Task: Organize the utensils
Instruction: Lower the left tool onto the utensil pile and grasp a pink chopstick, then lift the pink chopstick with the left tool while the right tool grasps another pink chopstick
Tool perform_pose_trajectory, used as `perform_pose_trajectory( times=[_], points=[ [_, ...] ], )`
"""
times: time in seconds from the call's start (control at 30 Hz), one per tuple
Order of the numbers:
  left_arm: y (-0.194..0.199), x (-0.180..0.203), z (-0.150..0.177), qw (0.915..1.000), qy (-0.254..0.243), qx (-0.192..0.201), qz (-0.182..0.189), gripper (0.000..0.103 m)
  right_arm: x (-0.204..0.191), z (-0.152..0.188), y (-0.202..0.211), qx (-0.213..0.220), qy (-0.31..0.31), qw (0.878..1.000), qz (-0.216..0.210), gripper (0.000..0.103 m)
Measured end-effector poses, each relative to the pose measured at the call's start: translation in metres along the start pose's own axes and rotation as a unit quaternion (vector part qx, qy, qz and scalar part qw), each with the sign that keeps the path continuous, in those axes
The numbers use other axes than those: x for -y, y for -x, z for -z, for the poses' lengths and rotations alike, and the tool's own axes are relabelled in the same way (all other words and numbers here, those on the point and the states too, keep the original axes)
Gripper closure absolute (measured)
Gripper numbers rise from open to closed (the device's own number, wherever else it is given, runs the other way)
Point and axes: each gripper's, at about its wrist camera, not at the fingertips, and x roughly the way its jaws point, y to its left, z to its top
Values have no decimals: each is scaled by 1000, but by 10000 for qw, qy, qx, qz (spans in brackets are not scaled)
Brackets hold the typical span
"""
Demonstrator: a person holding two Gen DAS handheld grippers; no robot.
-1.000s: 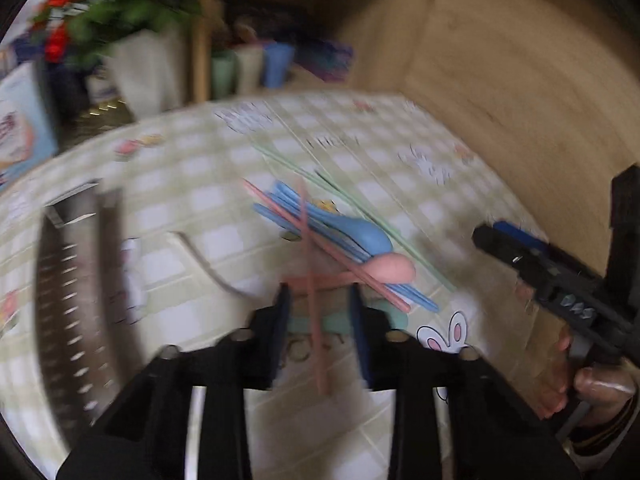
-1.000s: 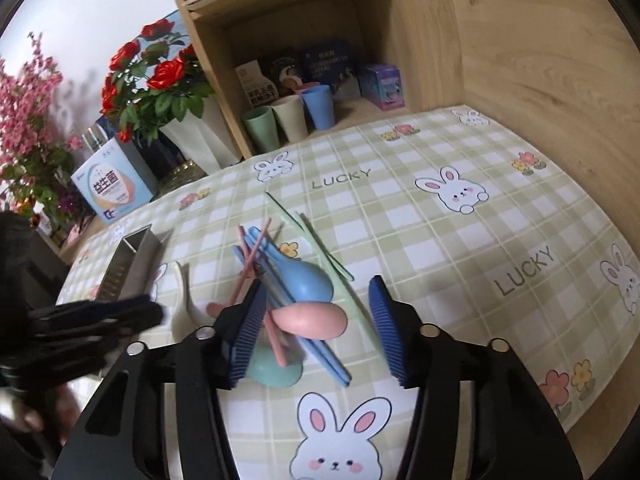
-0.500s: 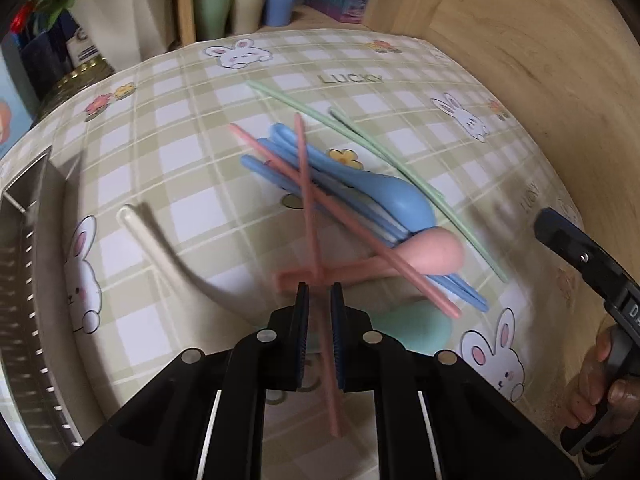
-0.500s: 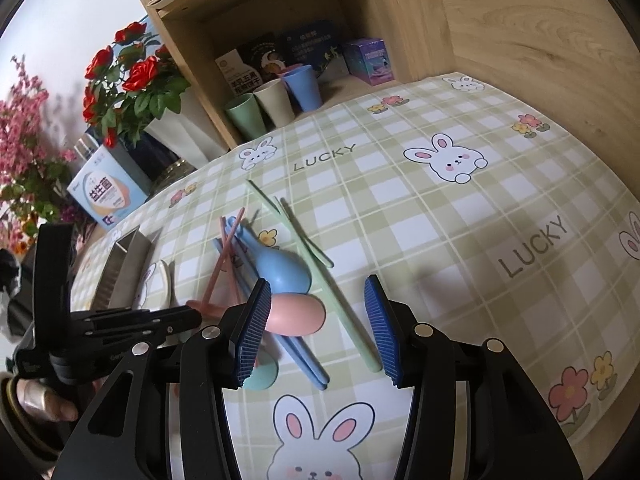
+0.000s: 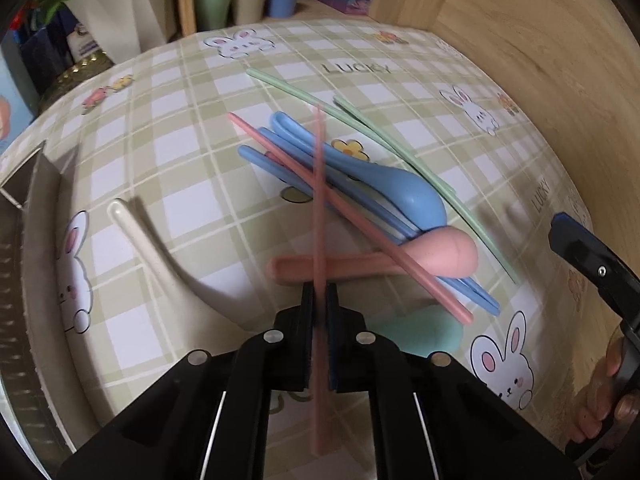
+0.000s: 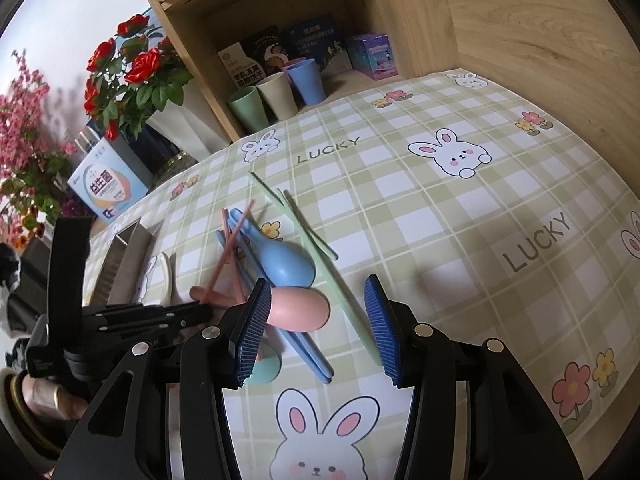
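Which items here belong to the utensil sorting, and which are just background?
Job:
- pink chopsticks, one between the closing left claw jaws
- blue chopsticks
- green chopsticks
- blue spoon
- pink spoon
- teal spoon
- white spoon
- metal holder

Background:
- cups
- roses
- boxes

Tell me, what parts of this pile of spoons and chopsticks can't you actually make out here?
- Teal spoon: handle hidden in both views, by the left gripper and the right gripper.
- Pink chopstick in the closing left jaws: blurred in the left view, so pad contact is unclear.
- Metal holder: cut off by the left view's edge, inside unseen.
- White spoon: bowl hidden behind the left gripper.
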Motion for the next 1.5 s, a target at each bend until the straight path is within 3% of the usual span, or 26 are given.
perform_pose_trajectory(
  times=[0.2,0.57,1.03,1.27,1.5],
  points=[
    [24,-10,7,9987,373,332,85,97,-4,4,-1,-84,128,9999,26,56],
    [83,-27,36,9936,593,955,-136,97,-33,13,-11,-336,598,9974,-199,73],
    [125,-85,66,9794,1449,1358,-361,97,-83,-8,-65,-769,1592,9835,-377,81],
    [141,-110,77,9702,1800,1544,-498,97,-92,-19,-107,-1109,1651,9800,-101,81],
    [147,-120,84,9668,1918,1613,-510,97,-92,-27,-126,-1338,1091,9846,-267,81]
  ],
)
